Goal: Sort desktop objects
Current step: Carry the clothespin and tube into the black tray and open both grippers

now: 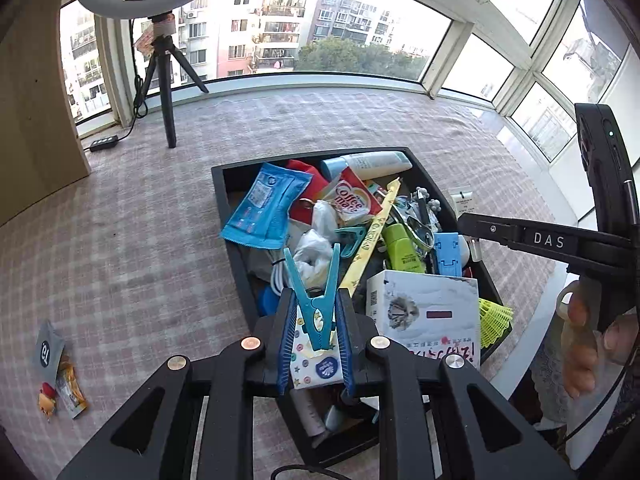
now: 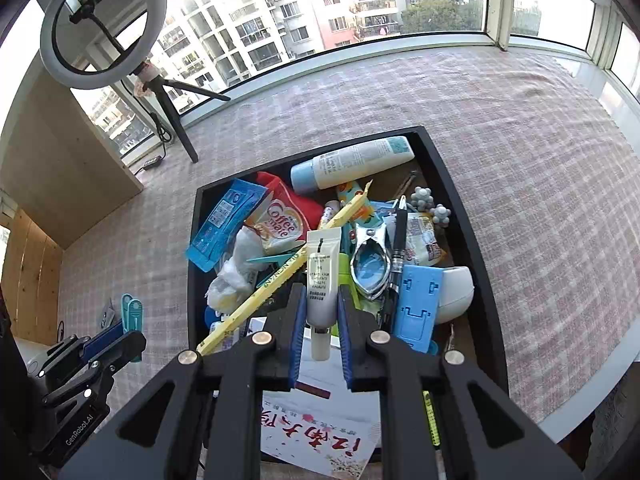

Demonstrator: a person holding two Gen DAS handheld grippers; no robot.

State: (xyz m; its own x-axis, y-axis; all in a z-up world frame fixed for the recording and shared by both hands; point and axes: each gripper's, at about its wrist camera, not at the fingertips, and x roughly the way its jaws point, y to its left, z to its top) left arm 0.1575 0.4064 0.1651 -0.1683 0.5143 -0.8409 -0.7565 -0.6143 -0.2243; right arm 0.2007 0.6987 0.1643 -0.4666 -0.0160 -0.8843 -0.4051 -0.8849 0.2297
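Black hand-held gripper [image 1: 316,322] with blue ribbed pads [image 1: 286,340], copper and silver screws.

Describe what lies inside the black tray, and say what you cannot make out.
The black tray holds a heap: a white lotion bottle, a Coffee mate packet, a blue sachet, a yellow ruler, a black pen. Its floor and the lowest items are covered.

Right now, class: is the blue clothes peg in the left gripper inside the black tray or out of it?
Out. The blue clothes peg is clamped between the left gripper pads, held above the black tray, not resting among its contents.
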